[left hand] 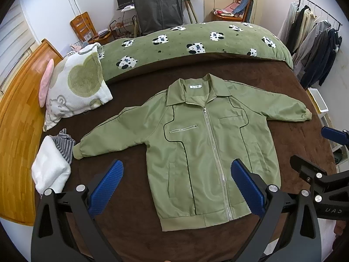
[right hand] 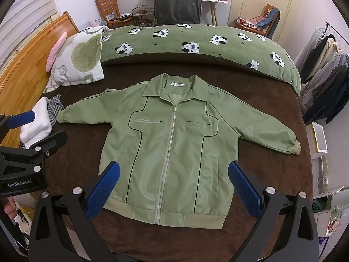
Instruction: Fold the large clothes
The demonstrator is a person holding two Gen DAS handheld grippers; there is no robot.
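Both claws, left (left hand: 176, 187) and right (right hand: 172, 187), gape wide above jacket (right hand: 172, 152) on brown bedspread (right hand: 272, 174); wooden headboard (left hand: 19, 120) alongside.

Soft window light; sharp, strong fisheye edge warping.

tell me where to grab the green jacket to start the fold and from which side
Probably the two sleeve cuffs. The jacket lies flat, front up and zipped, sleeves spread out. Left gripper takes the left cuff from the outer side, right gripper the right cuff; both jaws are open, and the cuffs are thick free ends.
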